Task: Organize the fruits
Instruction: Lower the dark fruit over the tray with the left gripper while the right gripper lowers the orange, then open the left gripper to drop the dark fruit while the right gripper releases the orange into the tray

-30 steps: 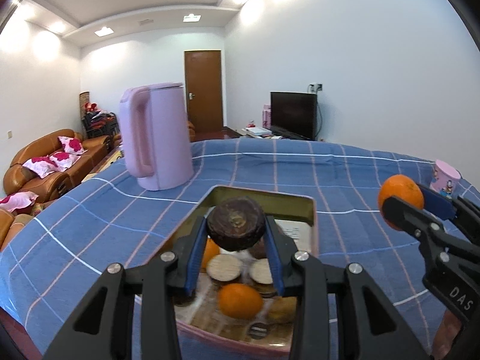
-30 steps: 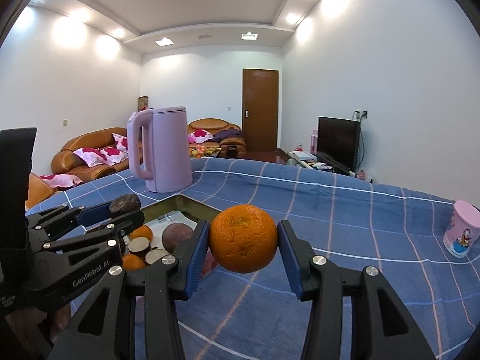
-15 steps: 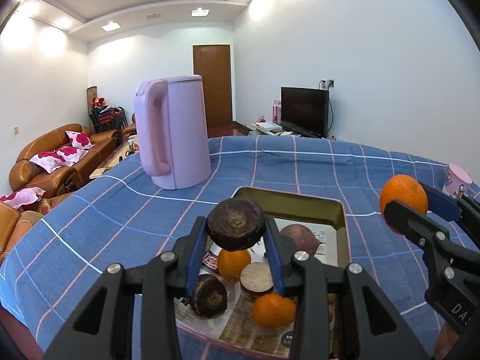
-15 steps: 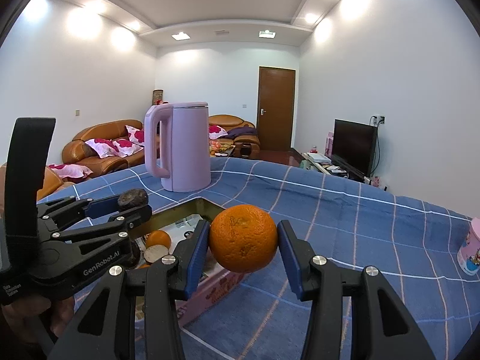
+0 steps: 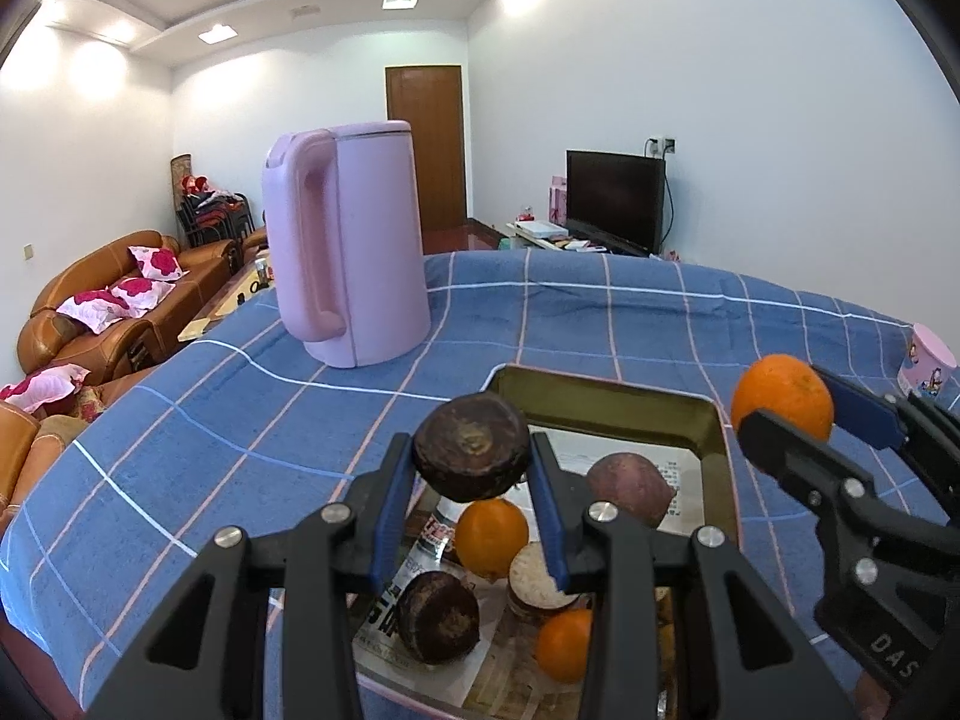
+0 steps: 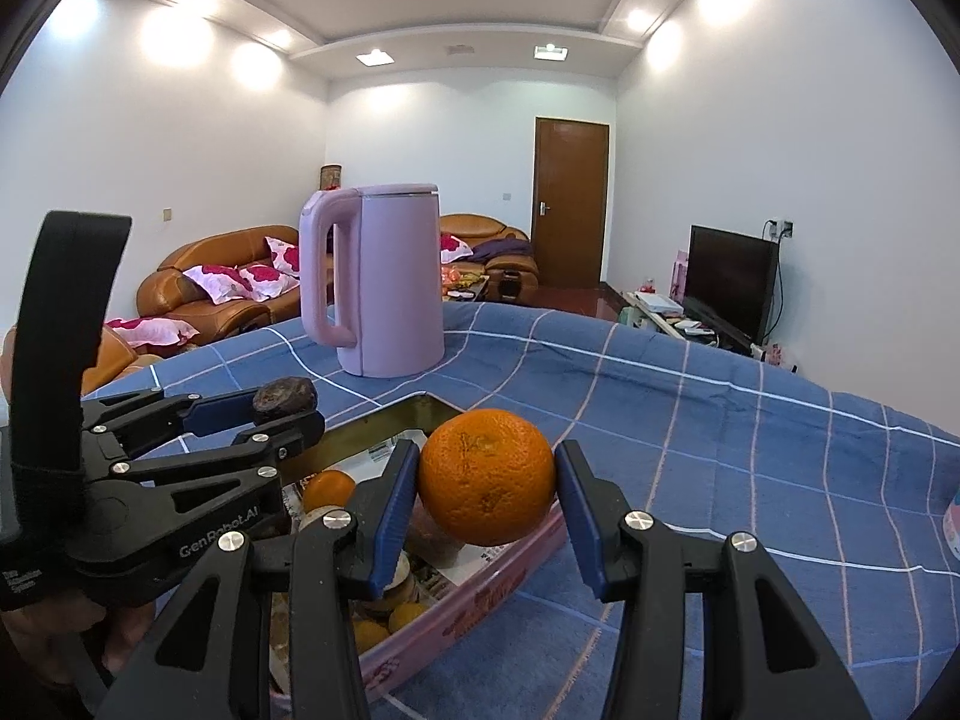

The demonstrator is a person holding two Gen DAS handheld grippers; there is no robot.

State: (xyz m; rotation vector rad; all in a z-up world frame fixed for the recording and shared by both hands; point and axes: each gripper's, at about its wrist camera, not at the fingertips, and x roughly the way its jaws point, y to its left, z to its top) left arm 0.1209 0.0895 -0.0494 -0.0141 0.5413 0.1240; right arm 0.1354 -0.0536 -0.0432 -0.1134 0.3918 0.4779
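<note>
- Your left gripper is clamped on a dark brown round fruit, held up in the air above the near end of the tin tray; your right gripper is clamped on an orange, raised over the tray's right-hand rim.
- Neither fruit touches anything but its pads, so both grips look secure. Don't squeeze harder; the orange's skin would likely give and bruise.
- Inside the tray lie loose fruits on newspaper: a small orange, another dark fruit, a reddish-brown one, a pale cut piece and a second small orange. Where the sorted fruit is meant to go isn't visible, so choose your spot before you move.
- Carry the two fruits apart. The grippers sit near each other over the tray, and crossing paths could knock one fruit loose.
- Steer the left one wide of the pink kettle, which stands on the blue checked cloth beyond the tray's far left corner.
- Lower each fruit until it rests on a surface before you part the pads. Round fruit will probably roll on this rumpled cloth, so set it into a dip or against a neighbour.
- Mind the small pink cup at the far right.
</note>
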